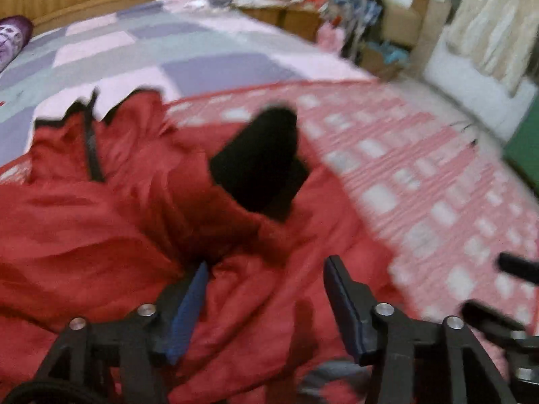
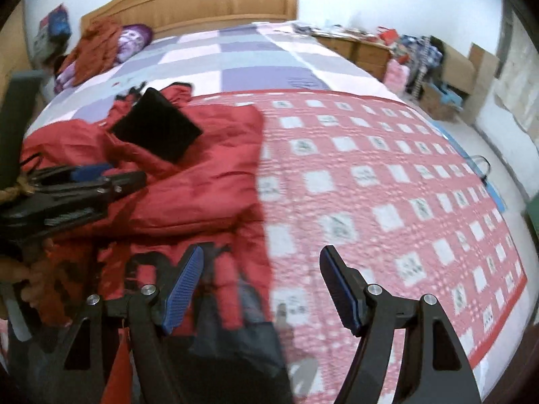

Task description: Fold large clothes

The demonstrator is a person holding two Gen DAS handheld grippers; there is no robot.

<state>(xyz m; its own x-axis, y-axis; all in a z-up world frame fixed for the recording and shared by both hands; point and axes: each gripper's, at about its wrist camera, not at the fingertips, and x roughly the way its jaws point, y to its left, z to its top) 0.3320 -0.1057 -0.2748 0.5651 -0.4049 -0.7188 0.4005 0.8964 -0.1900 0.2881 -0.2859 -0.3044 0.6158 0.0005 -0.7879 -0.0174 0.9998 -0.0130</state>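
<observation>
A red padded jacket lies crumpled on the bed, one sleeve folded across it and ending in a black cuff. A black zipper runs down near its collar. My left gripper hovers over the jacket's folds, open, with nothing pinched between its blue pads. In the right wrist view the jacket fills the left side, its black cuff on top, and the left gripper comes in from the left edge. My right gripper is open over the jacket's right edge, holding nothing.
The jacket rests on a pink checked blanket over a purple and grey patchwork quilt. At the wooden headboard lie a purple pillow and an orange garment. Cardboard boxes and clutter stand right of the bed.
</observation>
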